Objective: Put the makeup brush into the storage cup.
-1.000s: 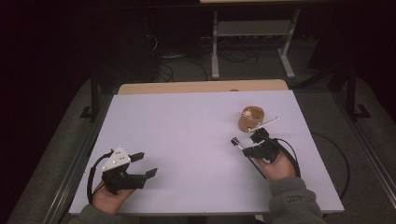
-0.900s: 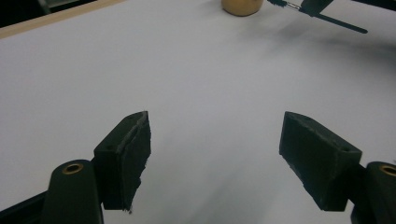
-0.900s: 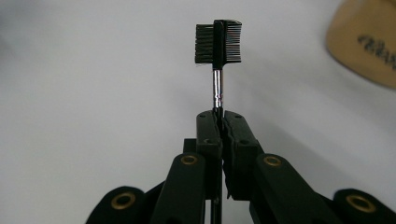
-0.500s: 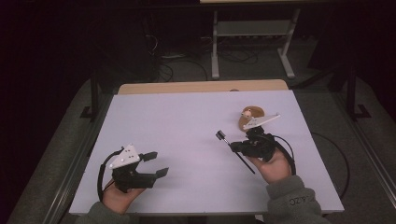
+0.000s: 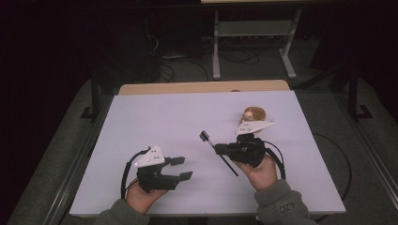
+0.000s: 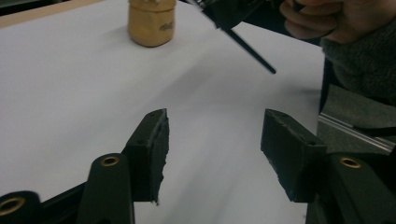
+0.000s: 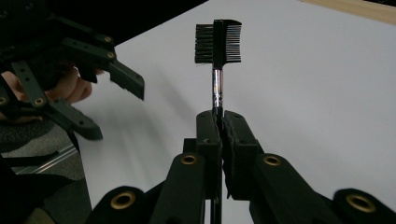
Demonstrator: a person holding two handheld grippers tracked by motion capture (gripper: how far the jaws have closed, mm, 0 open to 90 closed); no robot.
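Table (image 5: 155, 117): white top, wood strip along far edge, dark floor w/ cables beyond. Left gripper (image 5: 182, 168): at approx 7 o'clock on table in high view, held in hand (image 5: 141, 197) from near edge, grey plate on top, jaws spread wide, nothing between them; in left gripper view both black jaws stand well apart over bare white top. Right gripper (image 5: 218, 148): at approx 5 o'clock in high view, held in hand (image 5: 260, 171) w/ grey sleeve (image 5: 281, 206), grey plate on top, jaws clamped tight on brush (image 5: 206, 139) shaft. Brush: thin black handle w/ metal ferrule, head w/ bristles one side and comb teeth other side; in right gripper view head (image 7: 218, 41) stands straight up past jaw tips, clear of table; in high view head points to 10 o'clock from gripper, tail of handle runs back to 5 o'clock below gripper, near right hand. Brush tail also seen at 1 o'clock in left gripper view (image 6: 252, 49), slanting in air above table. Jar (image 5: 253, 114): small, tan/gold, at approx 2 o'clock on table, just behind right gripper's plate; in left gripper view (image 6: 150, 23) stands upright at 11 o'clock, apart from brush. Grippers well apart, left gripper (image 7: 119, 100) at 9 o'clock in right gripper view.
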